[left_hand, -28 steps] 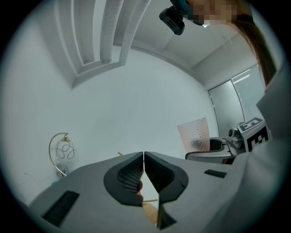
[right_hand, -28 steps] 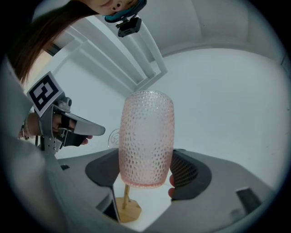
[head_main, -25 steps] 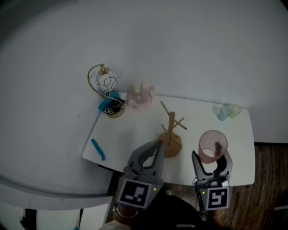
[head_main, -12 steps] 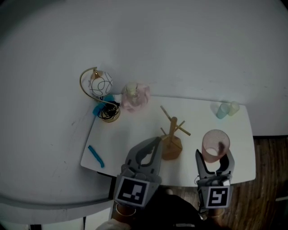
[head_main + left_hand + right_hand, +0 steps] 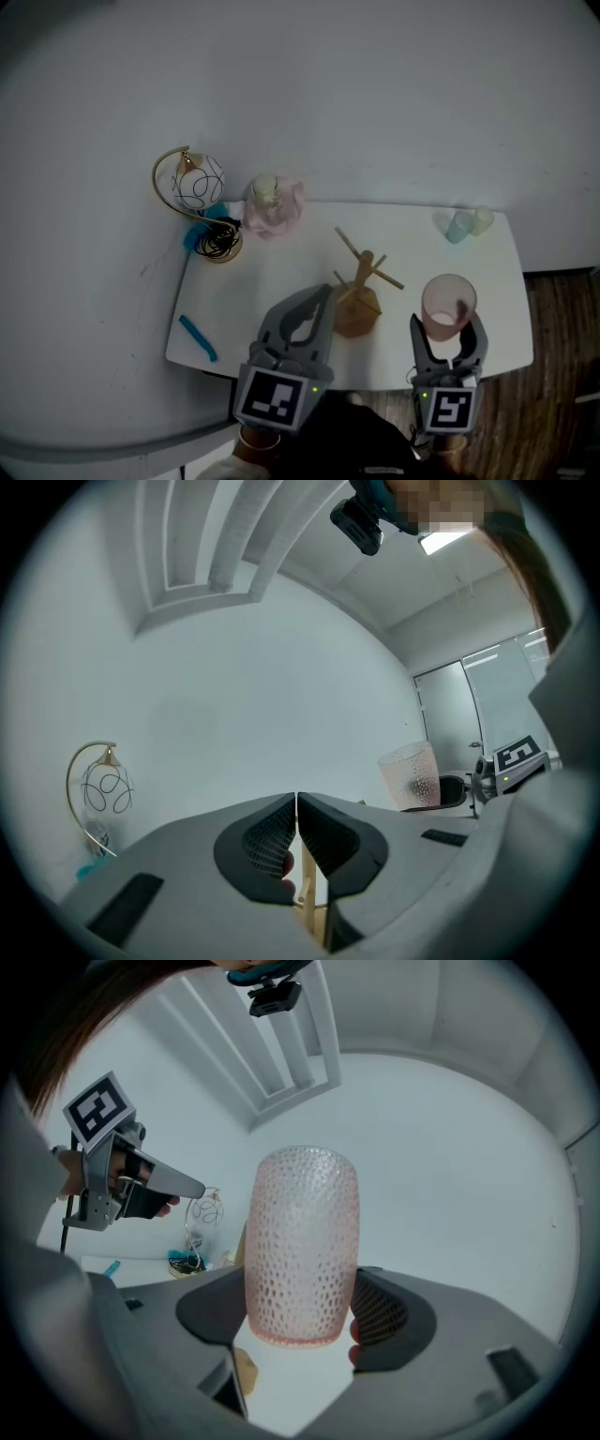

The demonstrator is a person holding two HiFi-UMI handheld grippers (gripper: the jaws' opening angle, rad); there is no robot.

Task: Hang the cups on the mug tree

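A wooden mug tree [image 5: 359, 292] with bare pegs stands on the white table [image 5: 281, 272] near its front edge. My right gripper [image 5: 448, 325] is shut on a dimpled pink cup [image 5: 448, 304], held upright just right of the tree. The right gripper view shows that cup [image 5: 302, 1241] filling the space between the jaws of the right gripper [image 5: 300, 1321]. My left gripper [image 5: 322, 298] hovers just left of the tree, shut and holding nothing. In the left gripper view the left gripper [image 5: 296, 810] has its pads together; the tree's stem [image 5: 309, 902] shows behind them.
At the table's back left stand a gold wire lamp [image 5: 192, 183], a coil of black cable [image 5: 220, 246] and a pink bottle [image 5: 272, 206]. A blue strip [image 5: 198, 337] lies front left. Two small pale cups [image 5: 466, 225] sit back right. Wooden floor [image 5: 562, 375] lies right of the table.
The head view has drifted a little, so the table's things sit slightly further left. Both grippers keep about the same places, the pink cup still in the right one.
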